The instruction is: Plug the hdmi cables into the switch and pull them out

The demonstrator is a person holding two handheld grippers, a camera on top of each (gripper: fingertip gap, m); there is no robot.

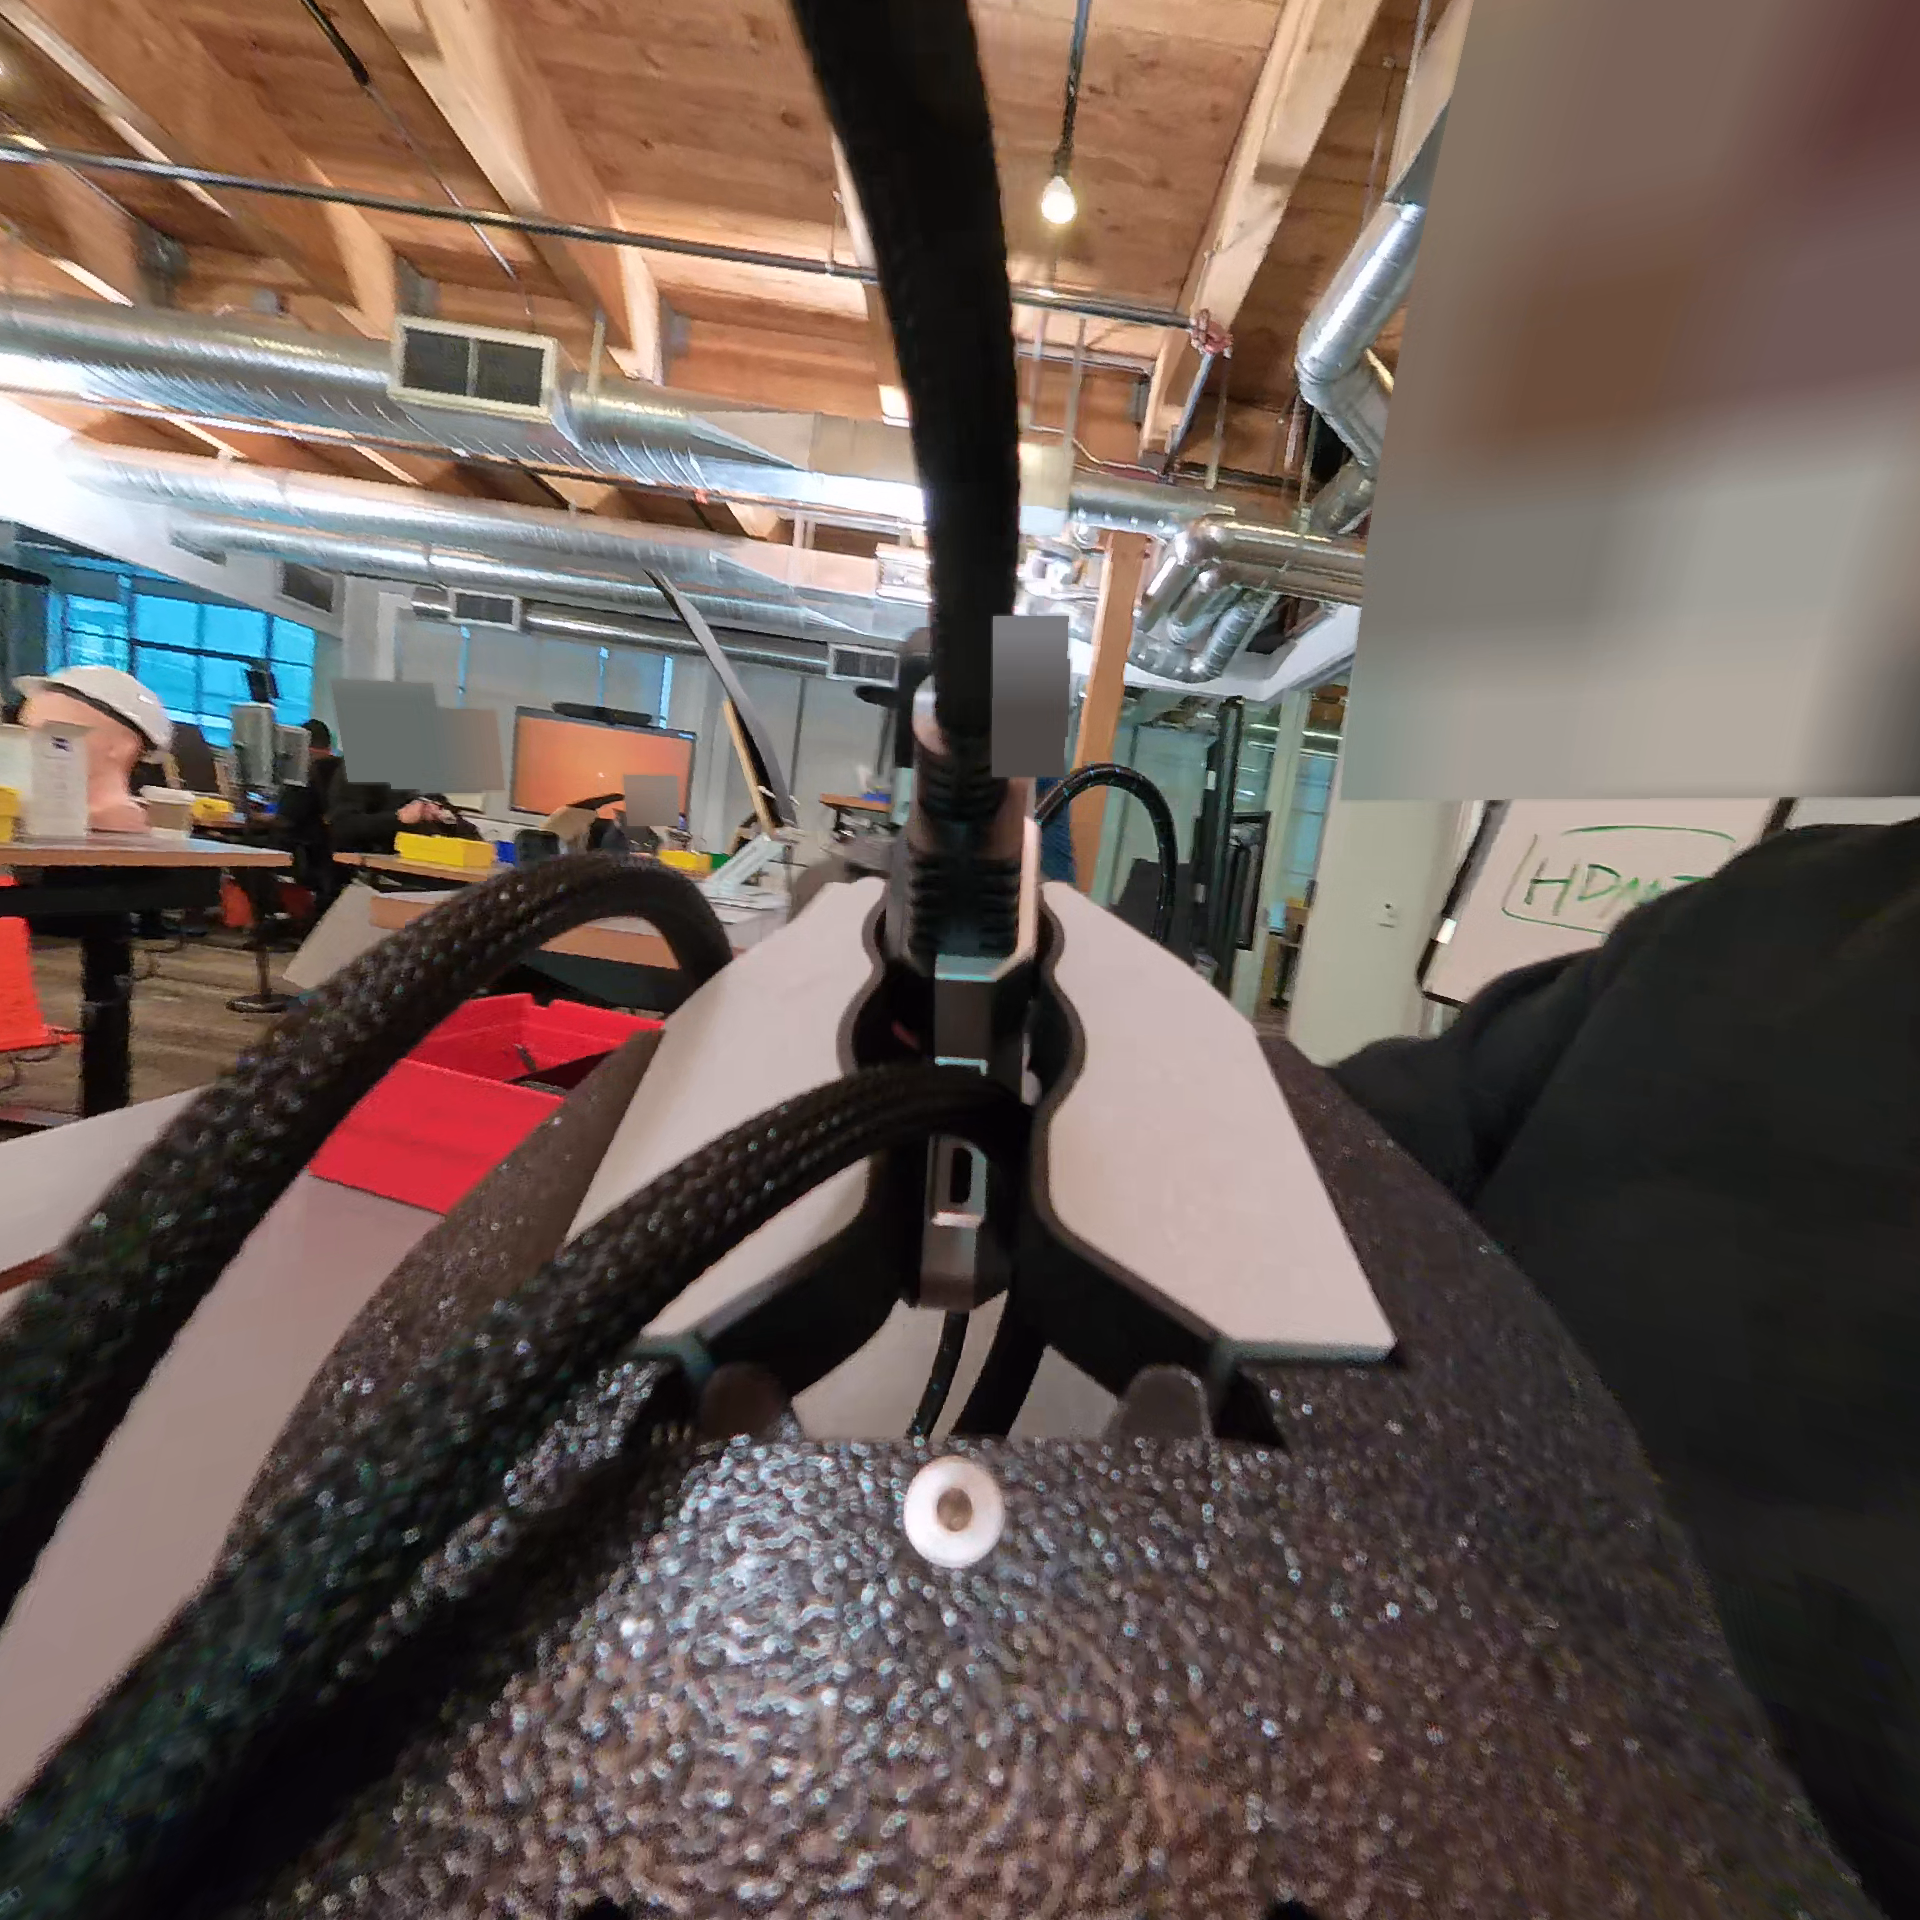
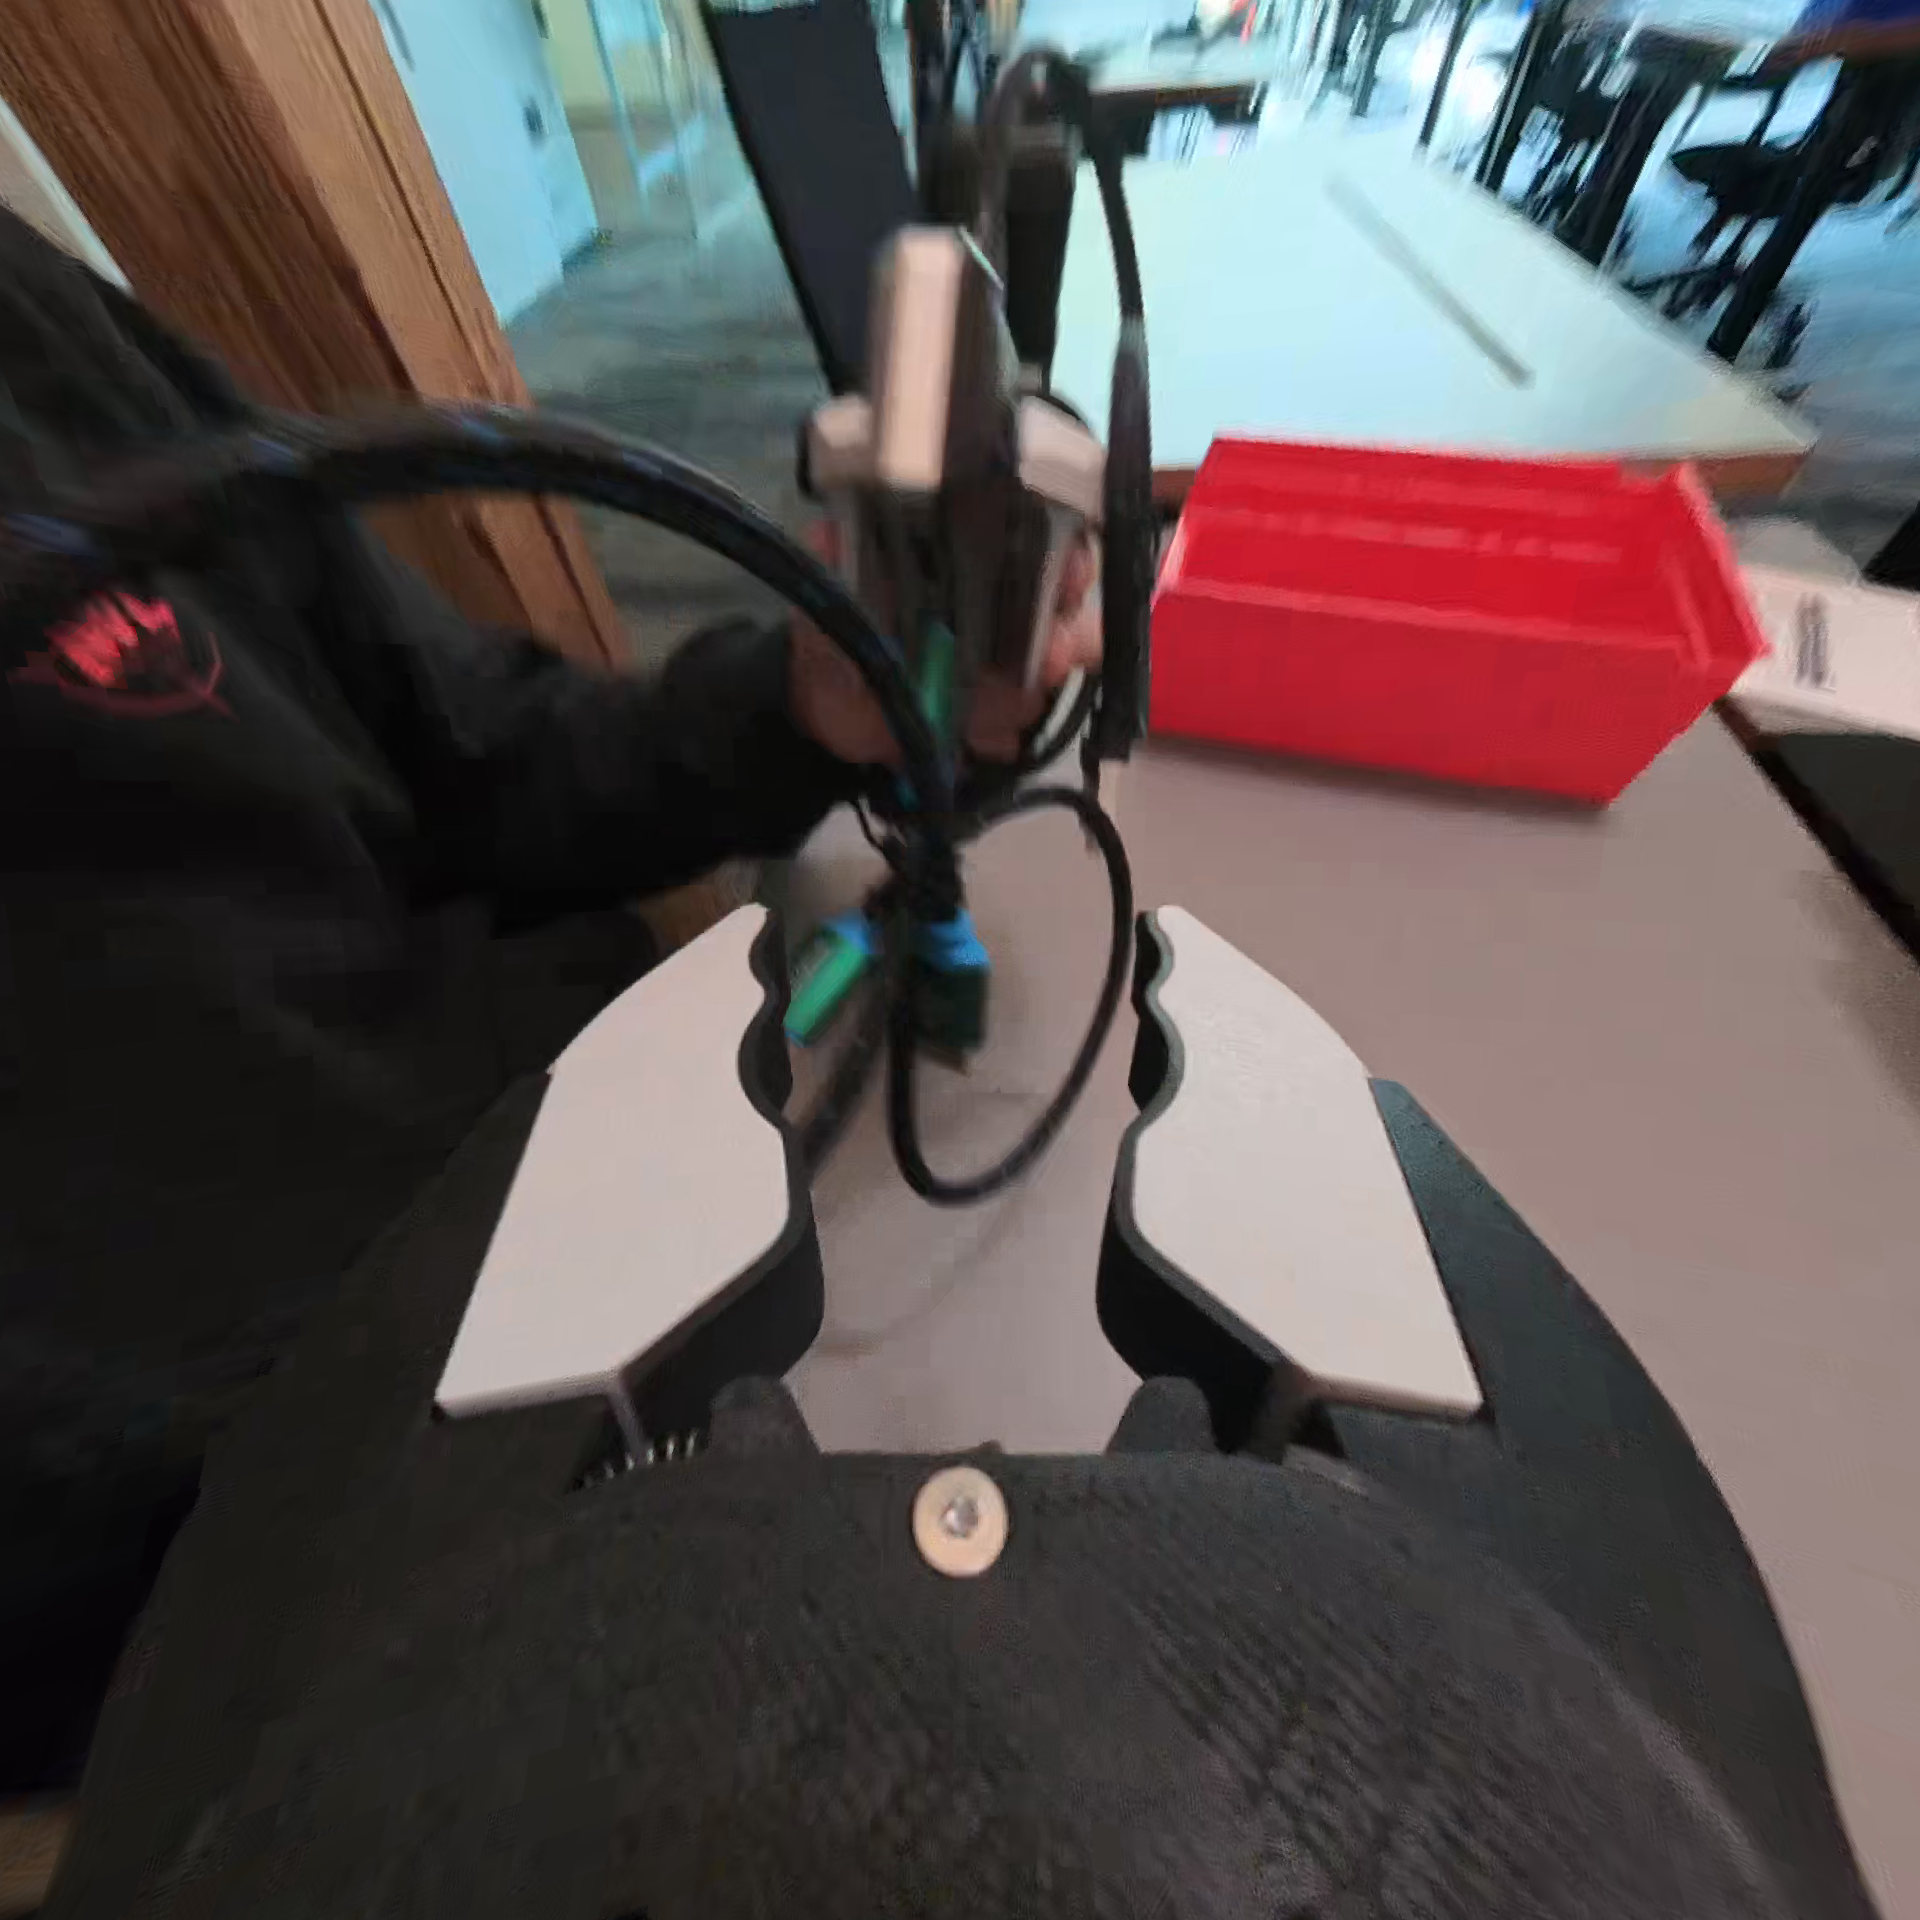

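My left gripper (image 1: 961,914) is shut on the grey metal HDMI switch (image 1: 961,1013), held edge-on and raised off the table. A black cable plug (image 1: 956,842) sits in the switch's far end and its cable runs up out of view. A braided black cable (image 1: 520,1039) loops off to the left. One port (image 1: 961,1174) faces me empty. My right gripper (image 2: 958,930) is open and empty over the table, below the left gripper (image 2: 925,416). A blue-ended plug (image 2: 951,961) and a green-ended plug (image 2: 821,987) hang loose just beyond its fingertips. This view is blurred.
A red plastic bin (image 2: 1434,613) stands on the grey table (image 2: 1507,987) to the right; it also shows in the left wrist view (image 1: 457,1101). A thin black cable (image 2: 1081,1039) loops down onto the table. A person's black sleeve (image 2: 364,779) fills the left side. A wooden post (image 2: 312,260) stands behind.
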